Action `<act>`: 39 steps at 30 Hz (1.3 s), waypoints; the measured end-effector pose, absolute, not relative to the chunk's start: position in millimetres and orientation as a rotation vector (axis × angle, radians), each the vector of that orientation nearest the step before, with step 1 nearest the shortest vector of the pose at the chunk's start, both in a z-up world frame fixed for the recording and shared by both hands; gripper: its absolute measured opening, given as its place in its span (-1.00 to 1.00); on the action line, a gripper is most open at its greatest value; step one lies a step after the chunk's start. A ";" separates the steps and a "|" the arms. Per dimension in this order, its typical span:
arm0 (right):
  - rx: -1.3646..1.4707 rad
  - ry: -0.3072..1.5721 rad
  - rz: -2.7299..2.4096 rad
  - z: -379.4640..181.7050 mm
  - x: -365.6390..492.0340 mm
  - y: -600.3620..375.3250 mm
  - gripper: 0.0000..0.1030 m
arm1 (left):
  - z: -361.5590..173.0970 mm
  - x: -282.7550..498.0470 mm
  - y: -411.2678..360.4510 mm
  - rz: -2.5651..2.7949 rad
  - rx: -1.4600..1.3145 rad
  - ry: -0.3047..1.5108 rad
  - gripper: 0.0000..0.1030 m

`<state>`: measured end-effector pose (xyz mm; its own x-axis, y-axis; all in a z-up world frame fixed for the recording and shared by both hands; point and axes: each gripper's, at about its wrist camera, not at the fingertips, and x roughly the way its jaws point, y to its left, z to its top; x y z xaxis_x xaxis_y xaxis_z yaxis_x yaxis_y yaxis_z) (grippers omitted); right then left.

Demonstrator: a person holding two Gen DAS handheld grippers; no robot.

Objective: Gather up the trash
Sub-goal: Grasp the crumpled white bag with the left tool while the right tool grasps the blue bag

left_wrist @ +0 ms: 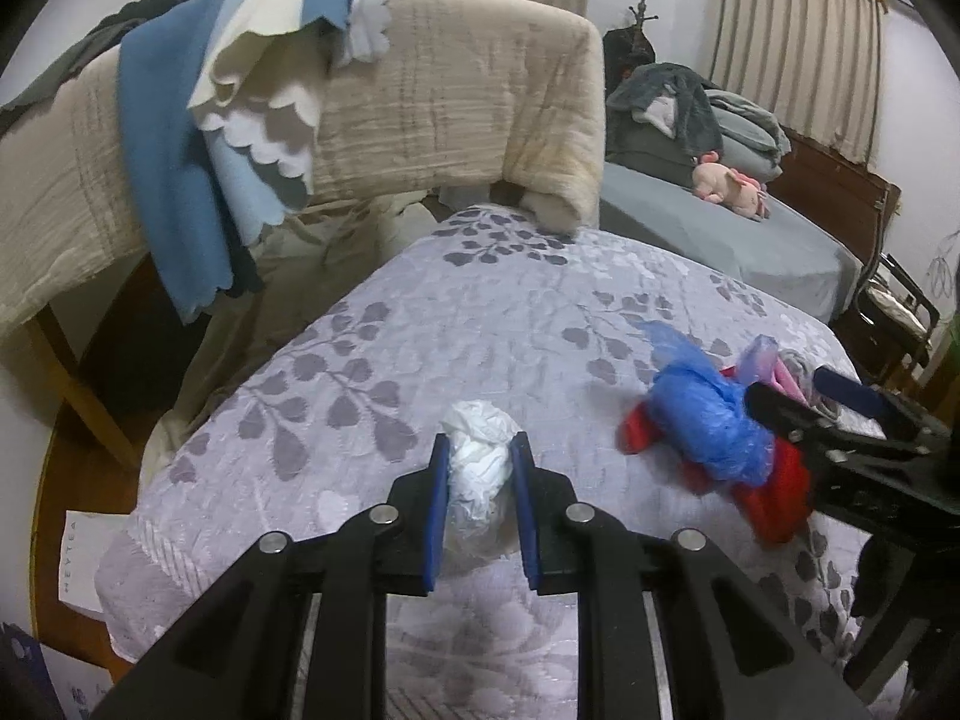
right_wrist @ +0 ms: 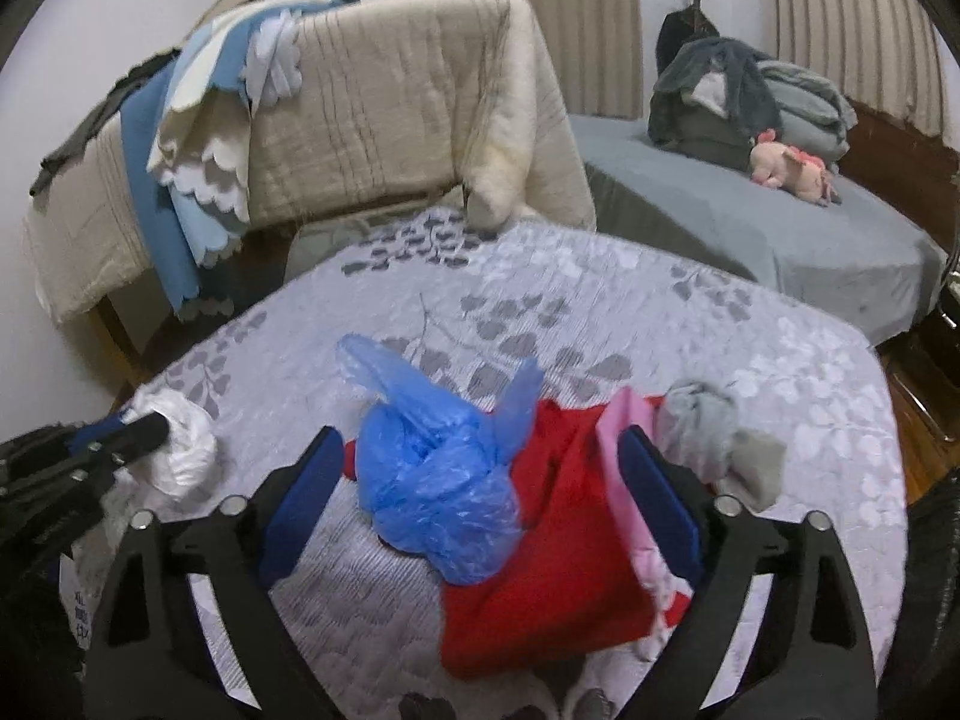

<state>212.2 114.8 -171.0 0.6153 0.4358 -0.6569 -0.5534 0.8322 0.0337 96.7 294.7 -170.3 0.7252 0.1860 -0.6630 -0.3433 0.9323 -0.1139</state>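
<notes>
Left wrist, crumpled white bag (left_wrist: 480, 468), tool (left_wrist: 480, 480) clamped

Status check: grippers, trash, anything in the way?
Left gripper shut on white wad. Right gripper open around blue bag. Red cloth beneath.

"HEYTEA" on white paper bag (left_wrist: 84, 558)

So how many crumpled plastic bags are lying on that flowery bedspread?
2: a white bag between the left gripper's fingers, and a blue bag on the red cloth before the right gripper. More may be hidden under the clothes.
</notes>
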 end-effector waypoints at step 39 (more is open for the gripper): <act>-0.136 0.656 0.640 -112.3 188.8 79.7 -0.38 | -116.3 97.2 246.4 0.201 -0.210 0.606 -0.63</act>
